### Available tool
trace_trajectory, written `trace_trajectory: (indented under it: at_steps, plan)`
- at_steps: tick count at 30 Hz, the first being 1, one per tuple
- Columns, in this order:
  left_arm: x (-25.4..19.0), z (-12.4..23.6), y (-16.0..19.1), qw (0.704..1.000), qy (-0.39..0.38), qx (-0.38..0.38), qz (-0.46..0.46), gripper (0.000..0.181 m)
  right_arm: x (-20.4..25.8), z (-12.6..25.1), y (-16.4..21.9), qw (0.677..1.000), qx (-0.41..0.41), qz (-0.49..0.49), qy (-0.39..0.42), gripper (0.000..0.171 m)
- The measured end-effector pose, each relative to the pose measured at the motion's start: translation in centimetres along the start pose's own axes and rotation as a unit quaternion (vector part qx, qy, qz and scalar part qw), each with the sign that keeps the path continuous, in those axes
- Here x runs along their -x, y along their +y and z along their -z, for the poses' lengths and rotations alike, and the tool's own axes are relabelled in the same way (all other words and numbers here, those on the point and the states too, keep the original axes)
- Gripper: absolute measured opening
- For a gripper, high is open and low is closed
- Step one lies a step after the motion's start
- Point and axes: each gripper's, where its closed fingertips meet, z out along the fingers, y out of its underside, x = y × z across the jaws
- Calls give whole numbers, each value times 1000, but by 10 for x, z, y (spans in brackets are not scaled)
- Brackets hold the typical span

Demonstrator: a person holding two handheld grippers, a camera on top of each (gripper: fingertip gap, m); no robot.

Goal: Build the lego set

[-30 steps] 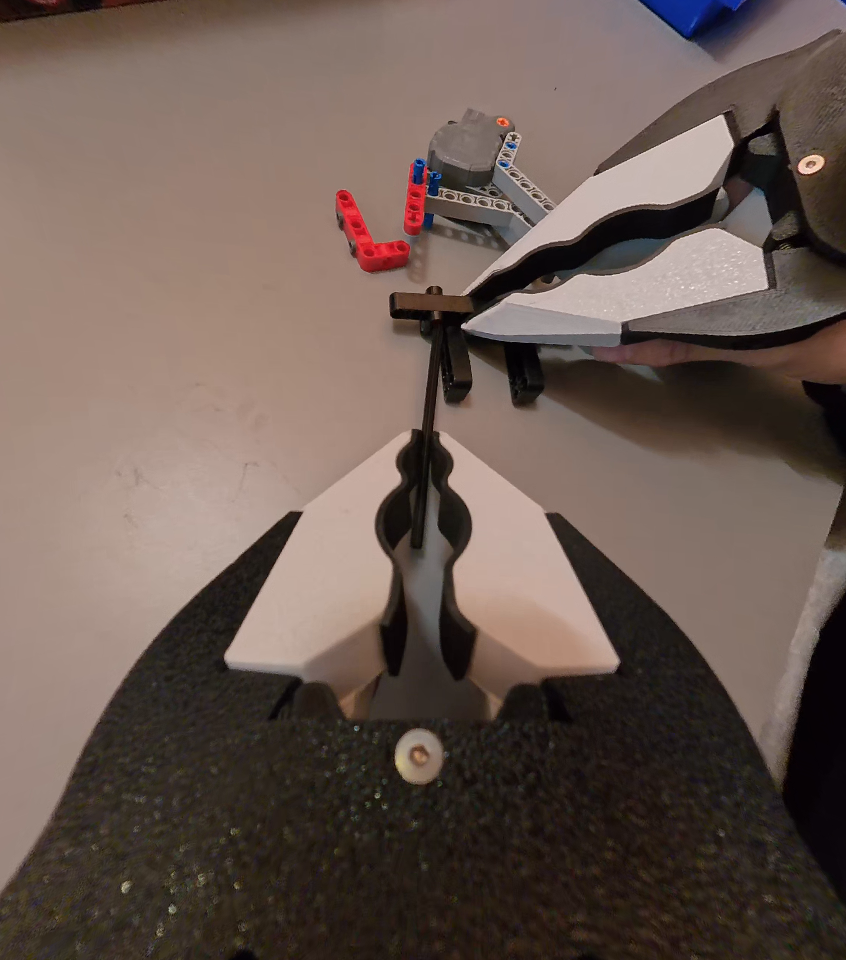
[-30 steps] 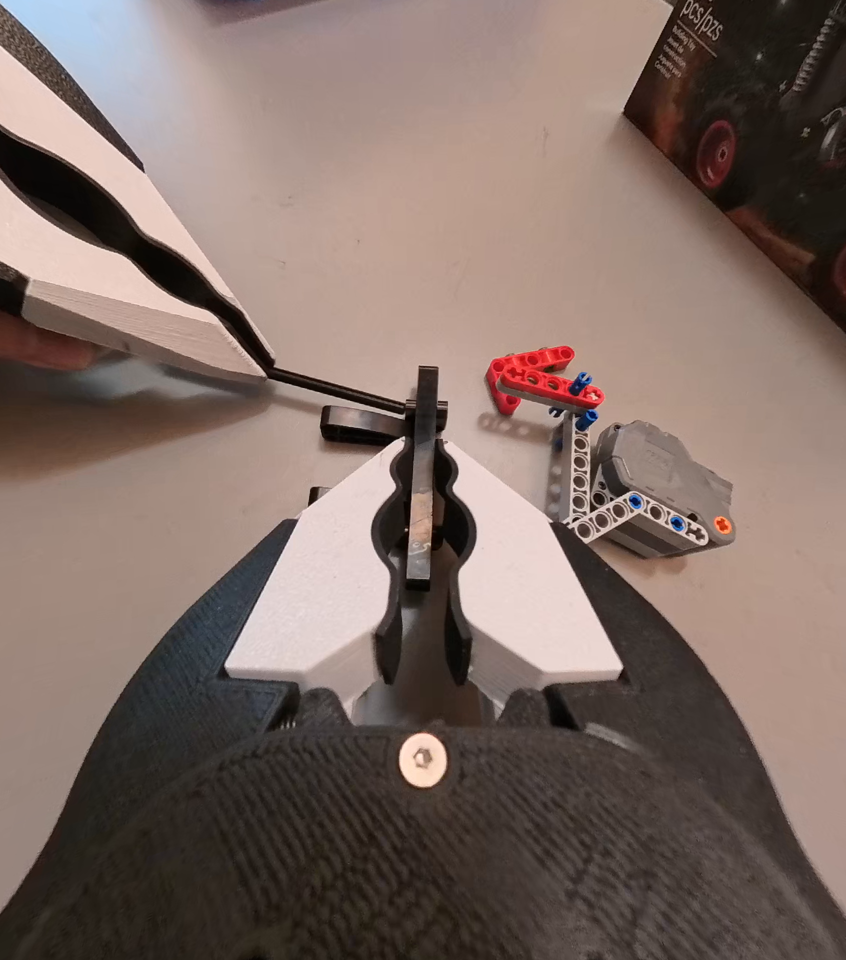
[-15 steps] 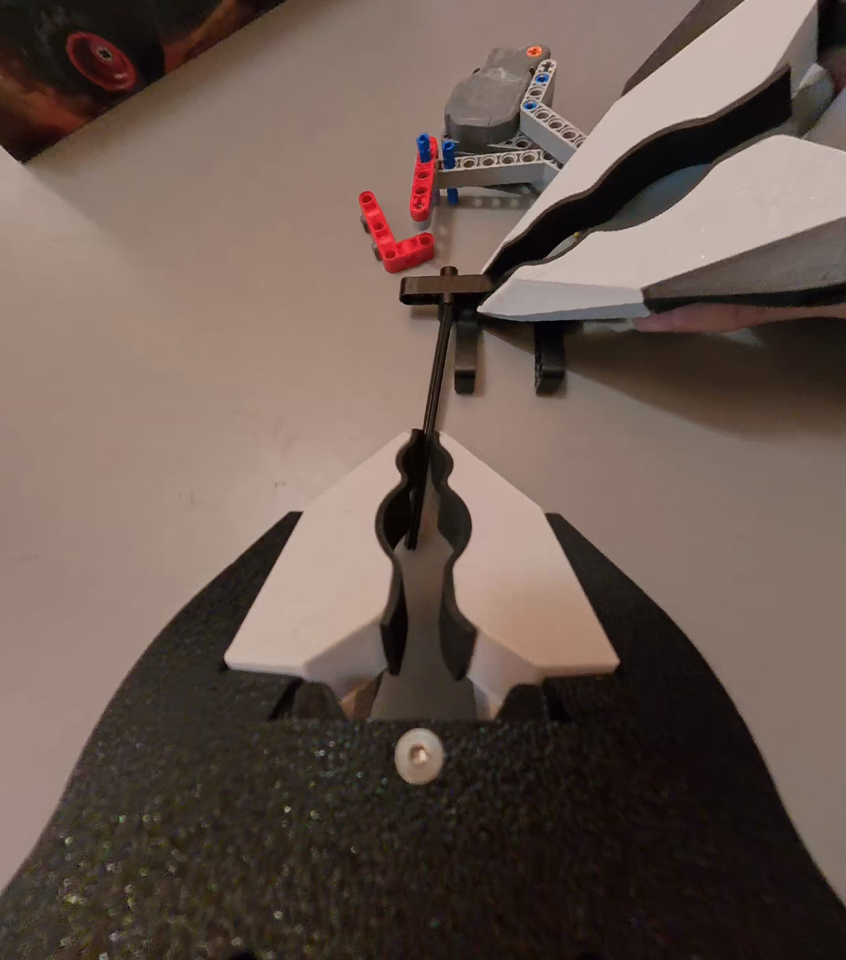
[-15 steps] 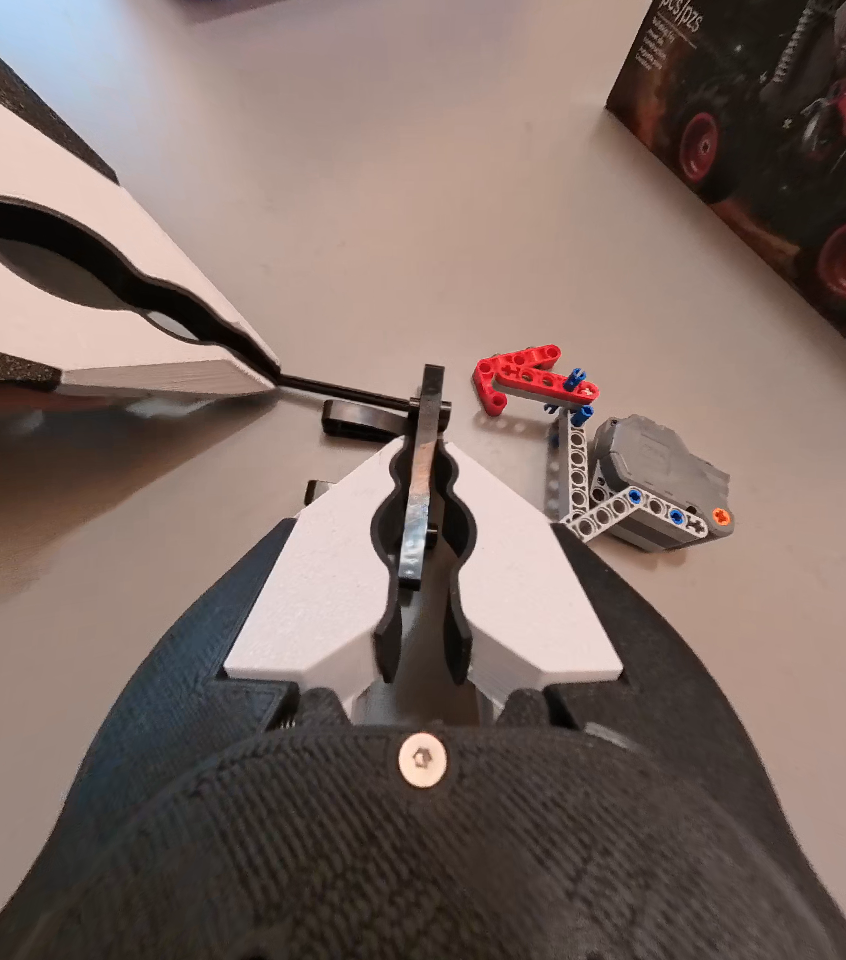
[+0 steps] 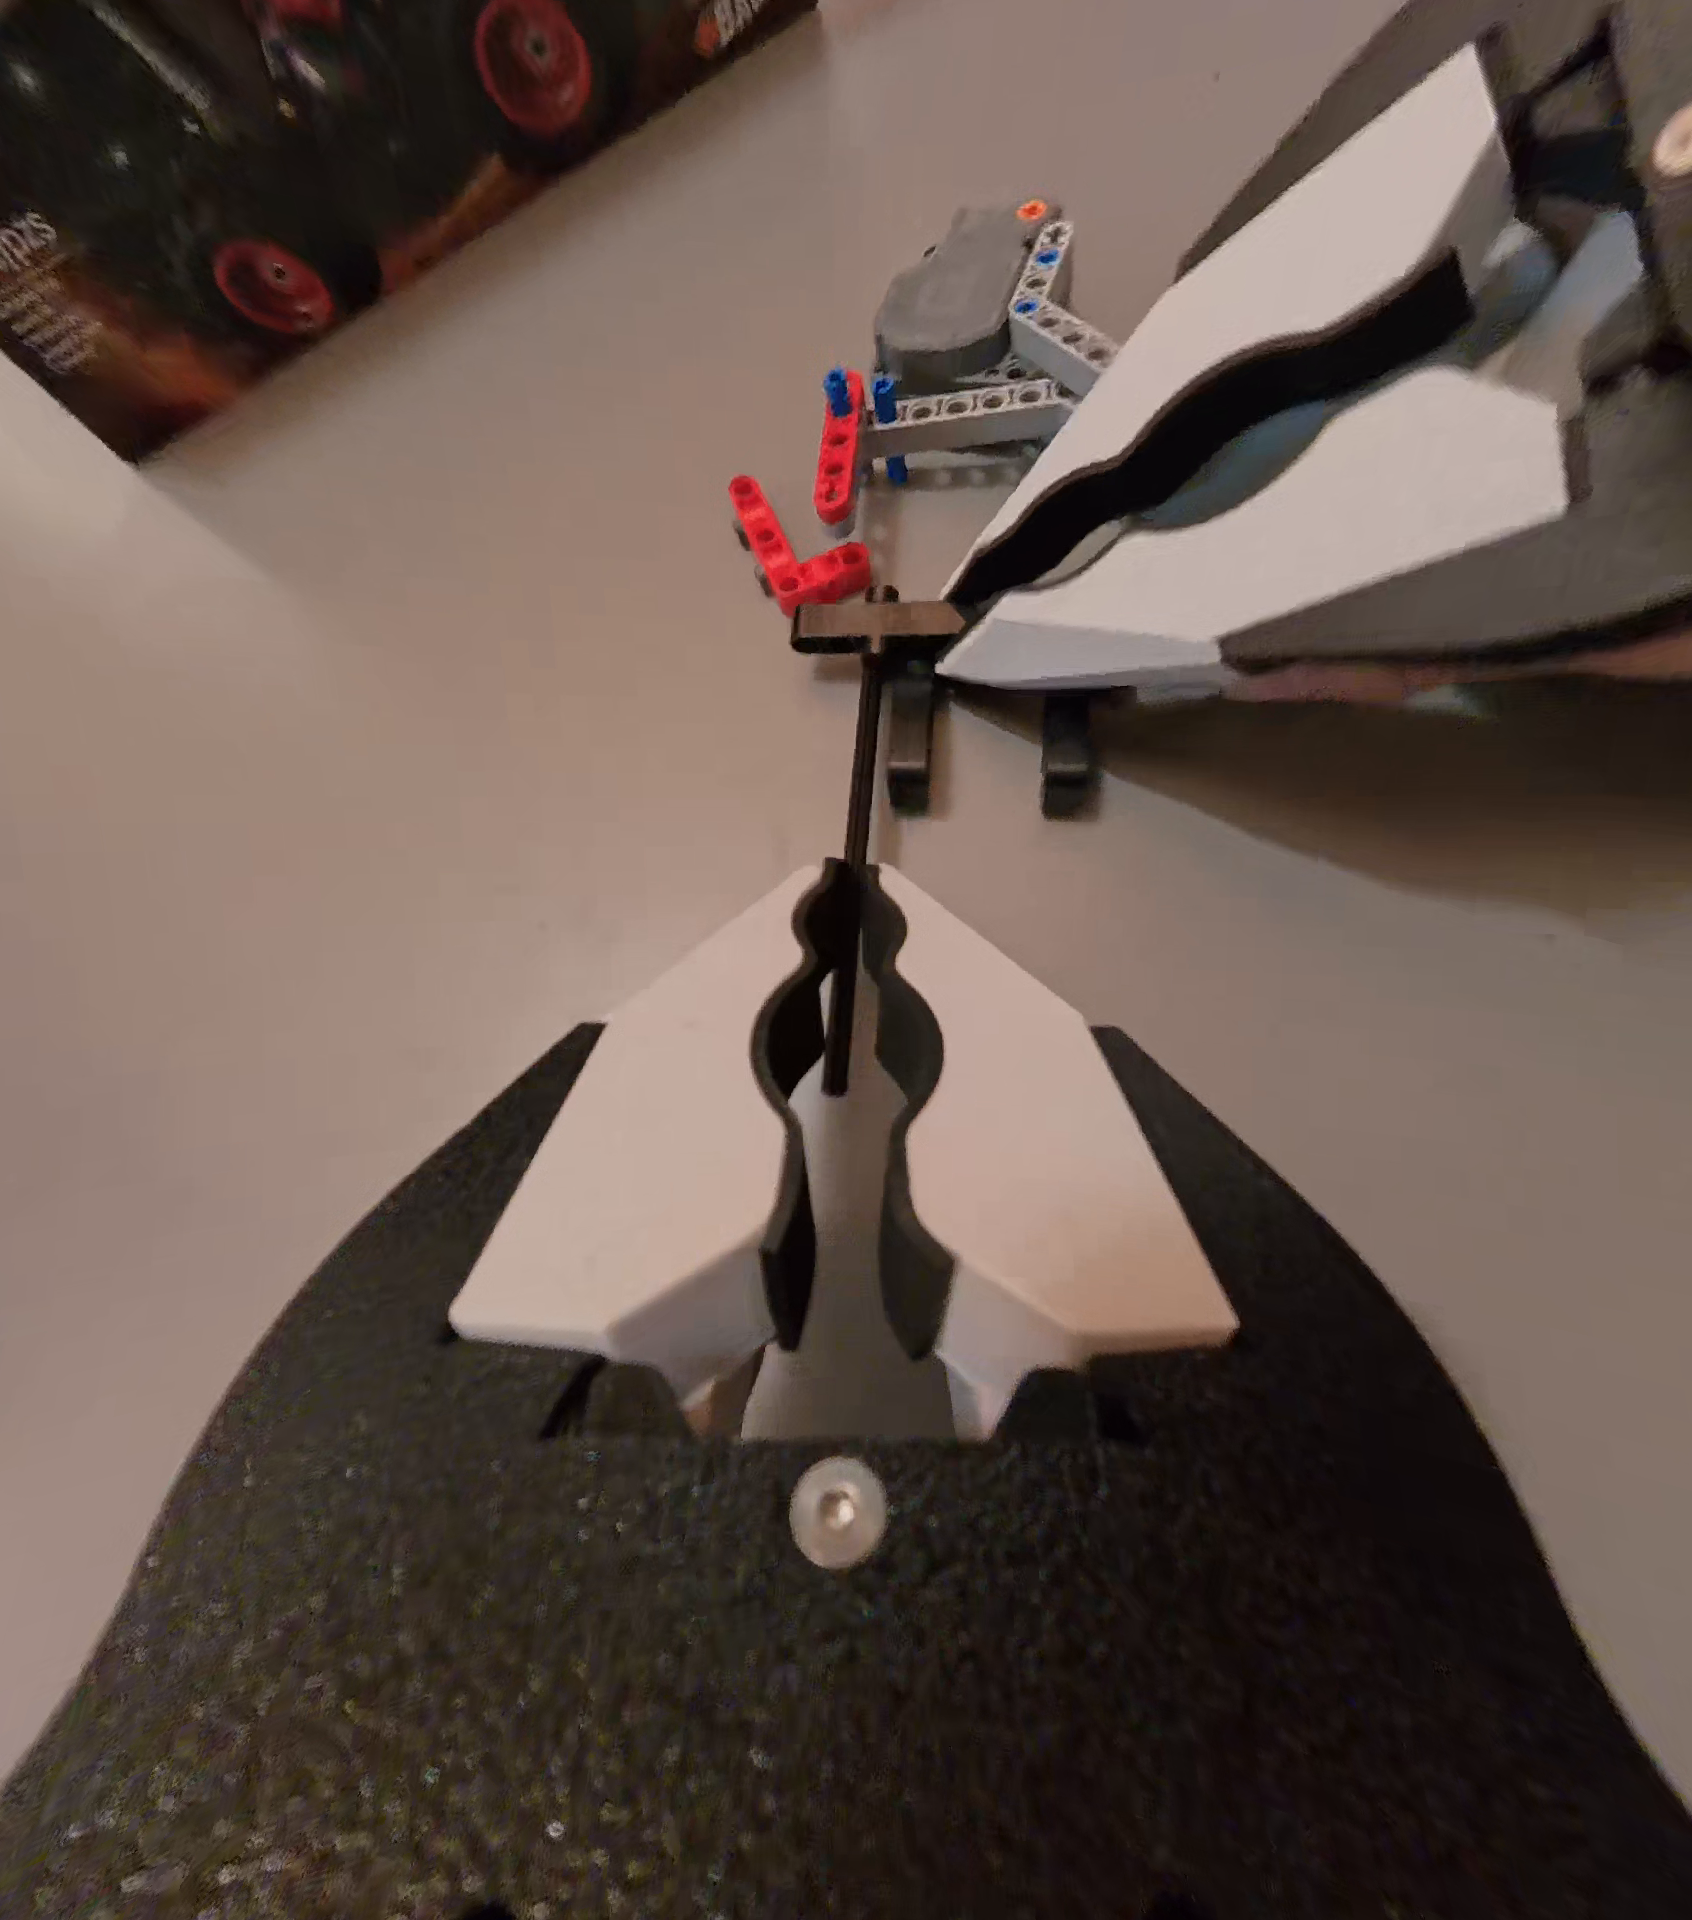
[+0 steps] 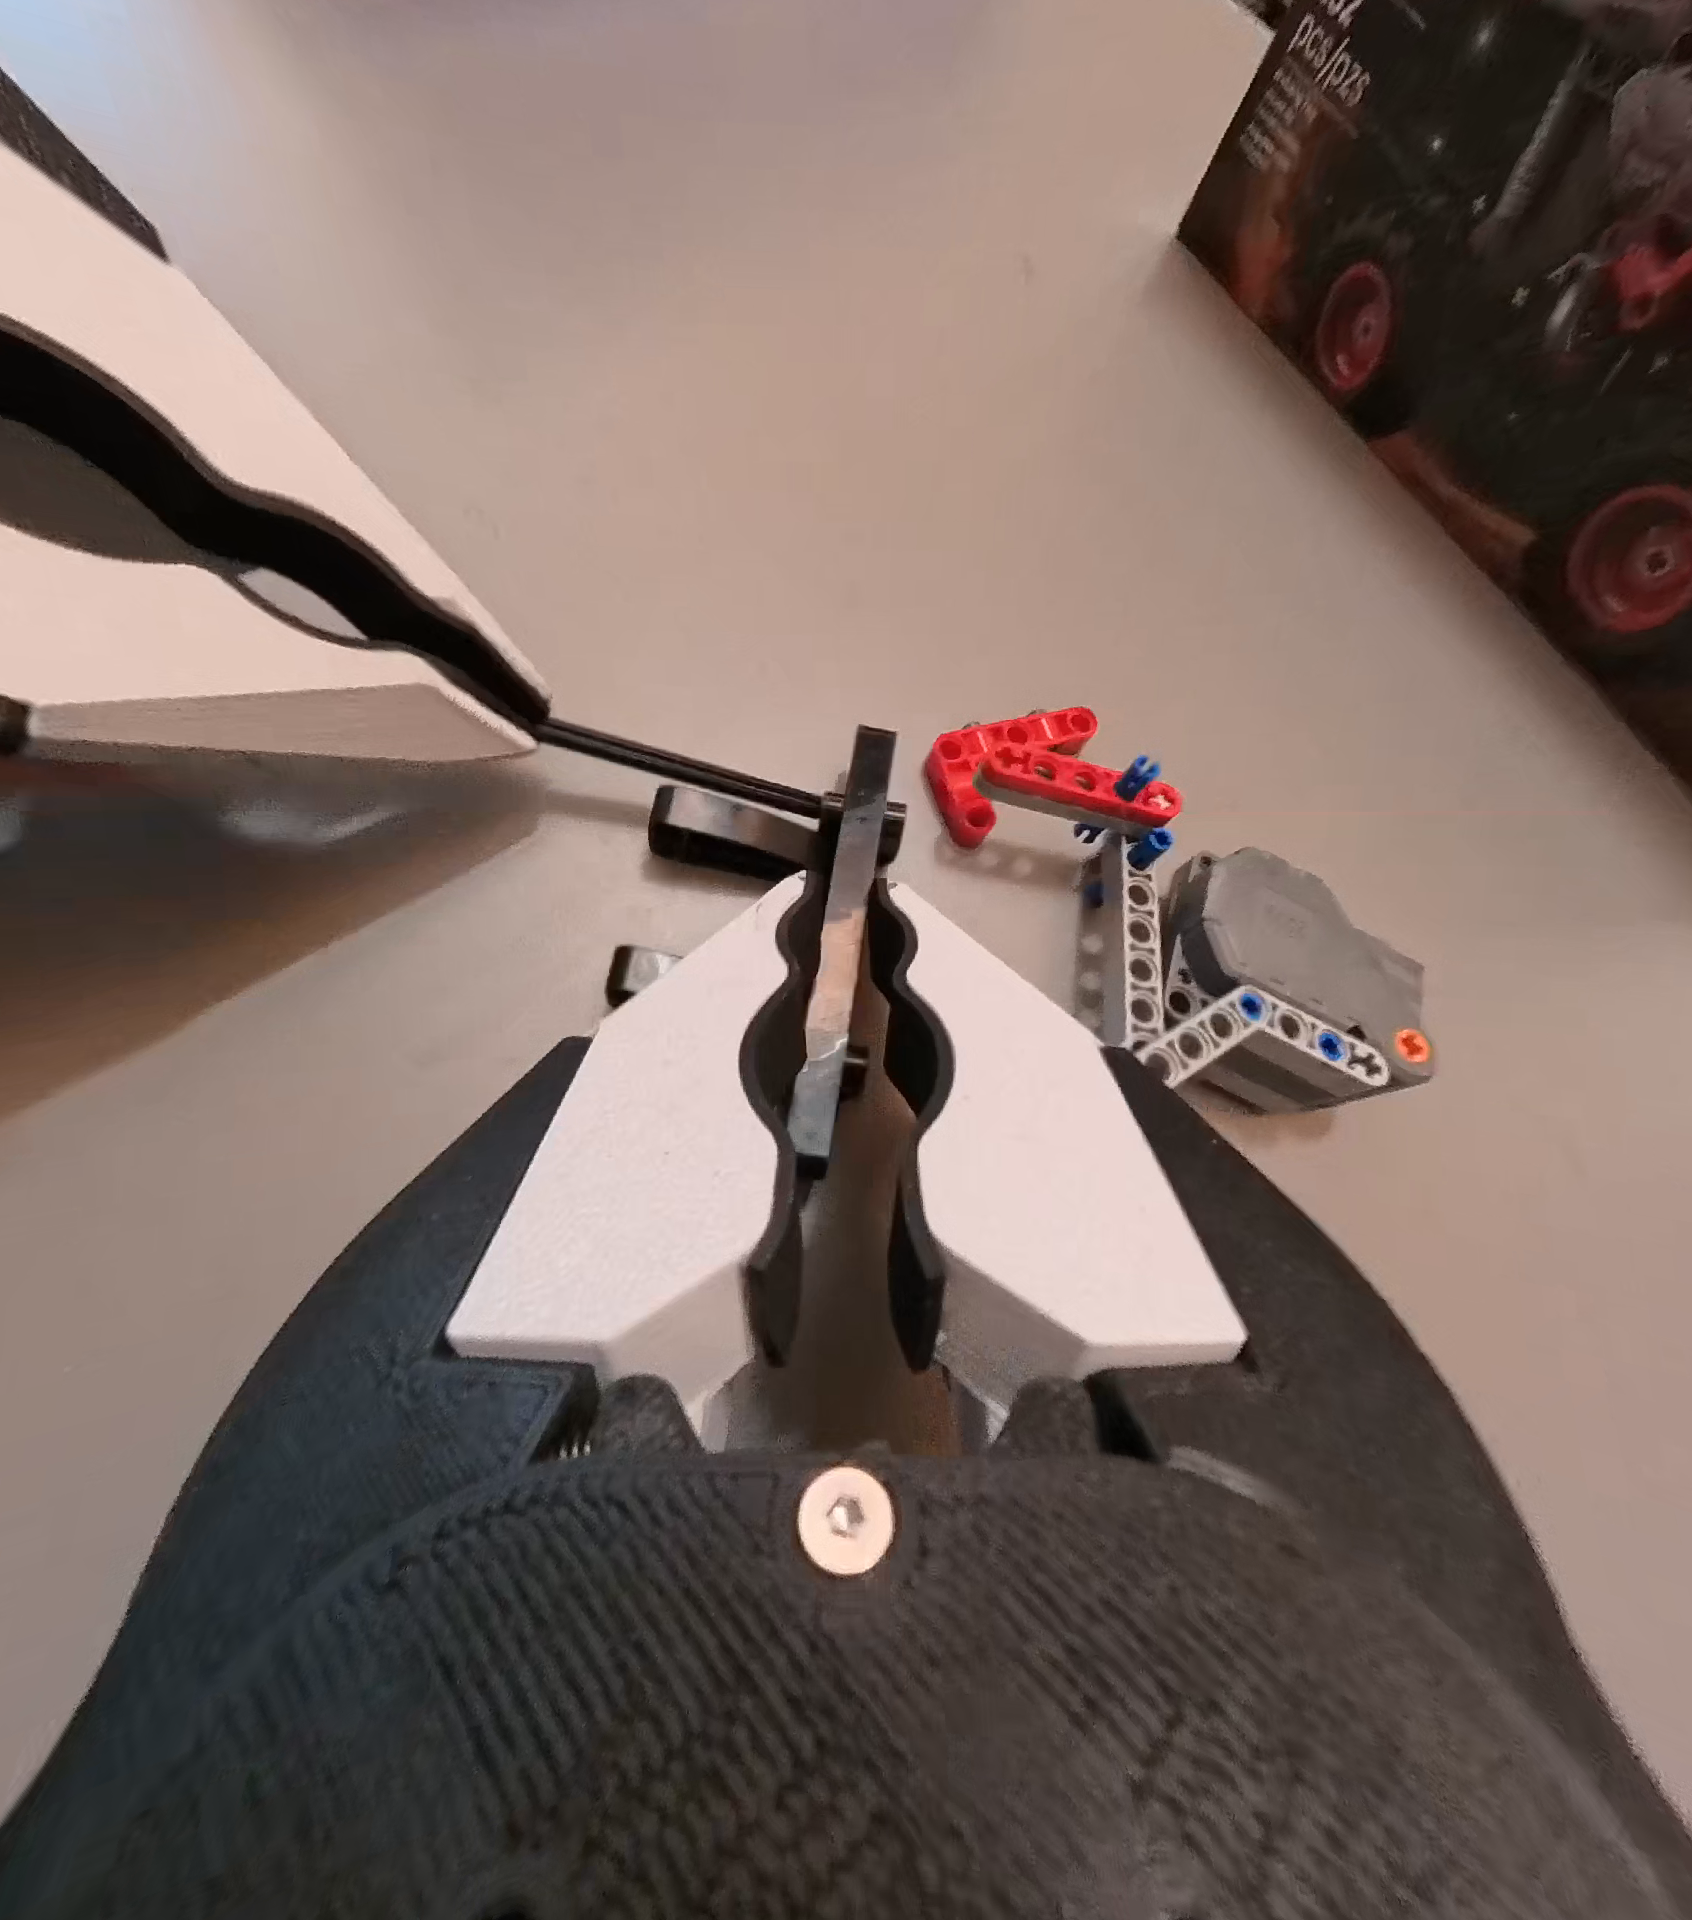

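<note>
Item: thin black rod (image 5: 861, 769), pinched at its near end in the closed left gripper (image 5: 847, 914); far end seated through a flat black beam (image 6: 837, 935), which the right gripper (image 6: 847, 904) clamps edge-on, jaws nearly shut. Both are held above the table (image 6: 717, 312), just beside the red angle piece (image 6: 977, 769); grey motor block (image 6: 1289, 977) beyond it. Handling, judged: light, stiff, smooth plastic; the rod may flex or slip, so grip near the joint.
</note>
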Motion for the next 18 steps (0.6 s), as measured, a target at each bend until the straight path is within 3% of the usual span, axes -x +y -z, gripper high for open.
trace_trajectory:
  at_steps: [1, 7, 18]
  plan:
    - [-1, 0, 0, 1000, 13, -4, -3, 1, 0, 0, 0, 1000, -2, -17, -17, 8]
    - [-2, 5, -12, 998, 32, -57, 7, 0, 0, 0, 0, 998, -2, -45, -43, 8]
    - [-2, -3, 16, 999, 38, 21, -12, 0, 1, 1, 1, 998, -4, -45, -53, 8]
